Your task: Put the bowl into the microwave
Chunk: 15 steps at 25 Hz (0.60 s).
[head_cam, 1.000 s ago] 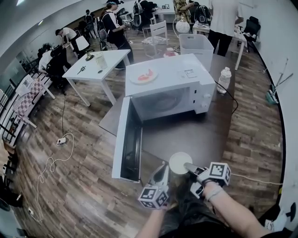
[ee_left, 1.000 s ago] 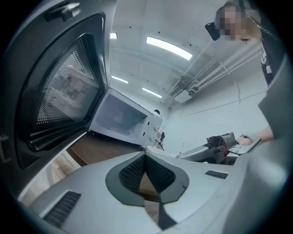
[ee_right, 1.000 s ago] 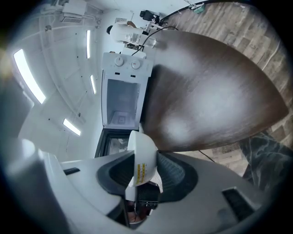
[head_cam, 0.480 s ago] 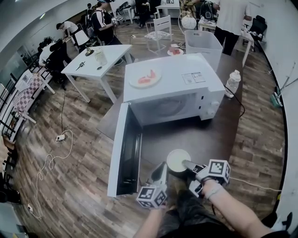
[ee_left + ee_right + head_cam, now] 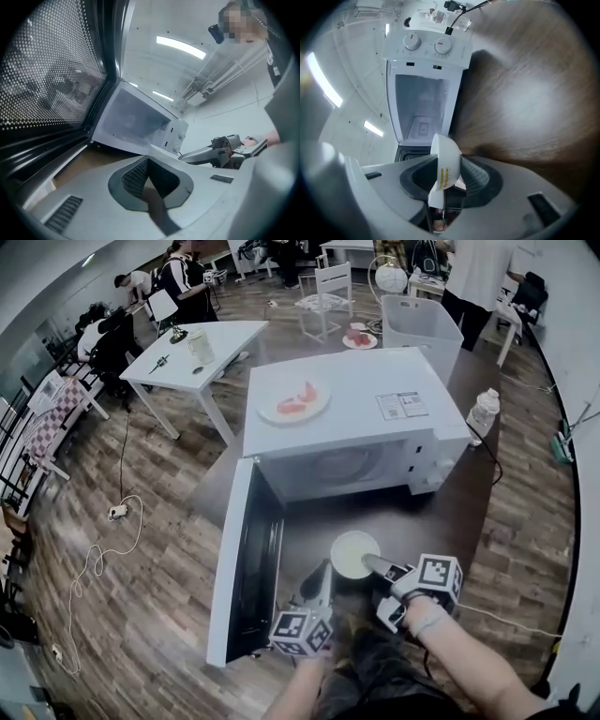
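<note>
Bowl: white round bowl [image 5: 354,554], at dark table's [image 5: 412,521] near edge, before open white microwave [image 5: 349,409].
Right gripper [image 5: 446,174]: clamped on bowl's rim.
Left gripper [image 5: 149,164]: jaws together, empty.

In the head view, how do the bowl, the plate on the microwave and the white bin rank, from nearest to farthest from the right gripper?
1. bowl: held in the right gripper's jaws.
2. plate: on the microwave's top, left part.
3. white bin: behind the microwave, farthest back.
</note>
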Motion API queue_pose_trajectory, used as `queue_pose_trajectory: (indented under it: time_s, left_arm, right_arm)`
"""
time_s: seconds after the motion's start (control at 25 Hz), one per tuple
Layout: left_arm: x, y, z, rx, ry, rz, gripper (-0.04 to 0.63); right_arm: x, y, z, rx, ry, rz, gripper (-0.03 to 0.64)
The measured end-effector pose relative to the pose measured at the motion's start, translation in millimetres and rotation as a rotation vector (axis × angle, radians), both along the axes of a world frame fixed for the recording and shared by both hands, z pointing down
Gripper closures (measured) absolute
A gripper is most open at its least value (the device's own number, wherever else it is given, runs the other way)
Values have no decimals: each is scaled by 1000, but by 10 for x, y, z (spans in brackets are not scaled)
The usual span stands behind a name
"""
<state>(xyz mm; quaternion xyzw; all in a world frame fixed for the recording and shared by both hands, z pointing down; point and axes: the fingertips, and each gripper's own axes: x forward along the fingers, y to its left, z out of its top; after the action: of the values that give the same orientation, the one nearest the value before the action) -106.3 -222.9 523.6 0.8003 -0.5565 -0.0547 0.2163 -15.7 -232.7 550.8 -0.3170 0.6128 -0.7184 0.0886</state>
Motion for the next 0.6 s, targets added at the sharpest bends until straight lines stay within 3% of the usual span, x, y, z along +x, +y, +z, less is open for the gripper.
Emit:
queue_pose_trajectory:
  time_s: [0.6]
  left_arm:
    - [-6, -549, -33, 14, 16, -5, 595]
  right_arm:
    - [-116, -693, -91, 28, -33, 32, 482]
